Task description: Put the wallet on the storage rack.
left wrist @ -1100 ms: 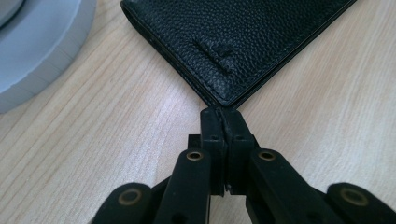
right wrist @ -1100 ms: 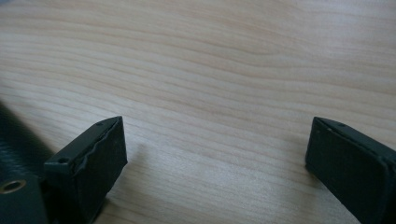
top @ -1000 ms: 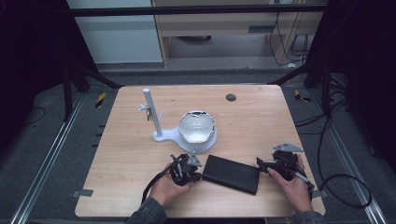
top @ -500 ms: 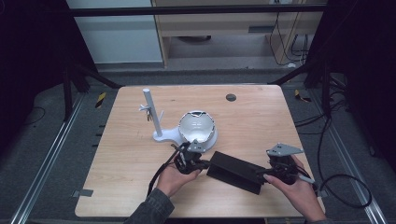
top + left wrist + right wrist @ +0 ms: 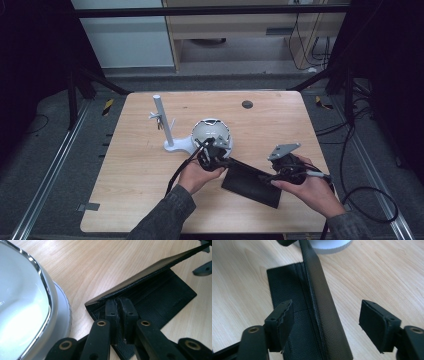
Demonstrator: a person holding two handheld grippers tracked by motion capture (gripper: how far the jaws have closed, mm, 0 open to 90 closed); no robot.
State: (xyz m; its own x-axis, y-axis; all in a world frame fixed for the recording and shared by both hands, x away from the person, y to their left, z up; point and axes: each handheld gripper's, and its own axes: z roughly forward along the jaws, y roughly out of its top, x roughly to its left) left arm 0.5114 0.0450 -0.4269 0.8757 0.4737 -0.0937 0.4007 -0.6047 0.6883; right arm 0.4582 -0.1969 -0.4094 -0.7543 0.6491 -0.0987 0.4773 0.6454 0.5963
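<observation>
Raised wallet flap runs lengthwise between the right gripper's [image 5: 325, 326] parted jaws.
Left gripper [image 5: 121, 315] pinches the black wallet's [image 5: 252, 182] flap corner; right jaws, just closing, not yet touching it.

This looks like a lab or test workshop. A bare wooden counter [image 5: 150, 200] stands on grey carpet between metal floor rails [image 5: 47, 172], framed by dark struts [image 5: 90, 82]. Loose cables [image 5: 367, 197] trail past its right edge, and plain cabinets [image 5: 225, 30] line the back wall.
</observation>
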